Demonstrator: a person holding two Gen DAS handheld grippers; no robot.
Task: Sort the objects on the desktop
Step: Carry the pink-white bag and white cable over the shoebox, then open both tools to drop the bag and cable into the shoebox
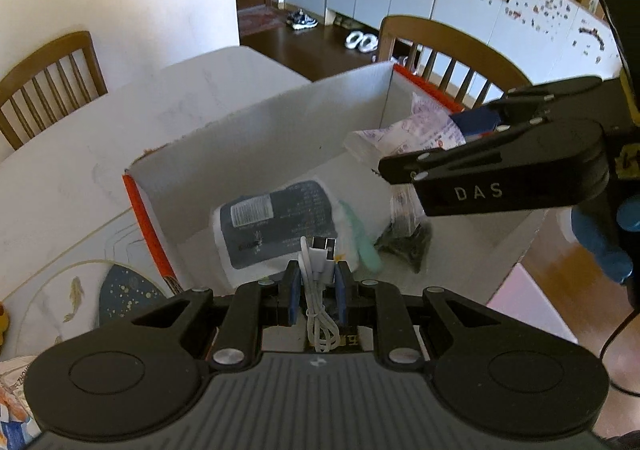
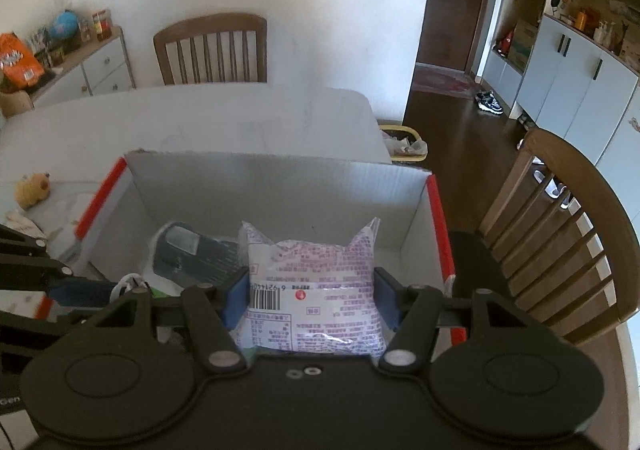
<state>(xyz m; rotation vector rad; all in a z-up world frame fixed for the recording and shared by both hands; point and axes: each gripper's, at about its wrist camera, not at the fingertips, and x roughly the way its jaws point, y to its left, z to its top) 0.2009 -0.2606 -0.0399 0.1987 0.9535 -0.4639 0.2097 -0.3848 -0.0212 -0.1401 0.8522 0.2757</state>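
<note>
Left wrist view: left claw [image 1: 318, 282] pinches white USB cable [image 1: 316, 274] over box [image 1: 256, 130] — right claw [image 2: 310, 300] grips printed pouch [image 2: 314, 286].

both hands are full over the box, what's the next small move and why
Probably open the right gripper: its fingers clamp the purple snack bag inside the box walls, over the items already there. The left gripper with the white cable can release next.
</note>
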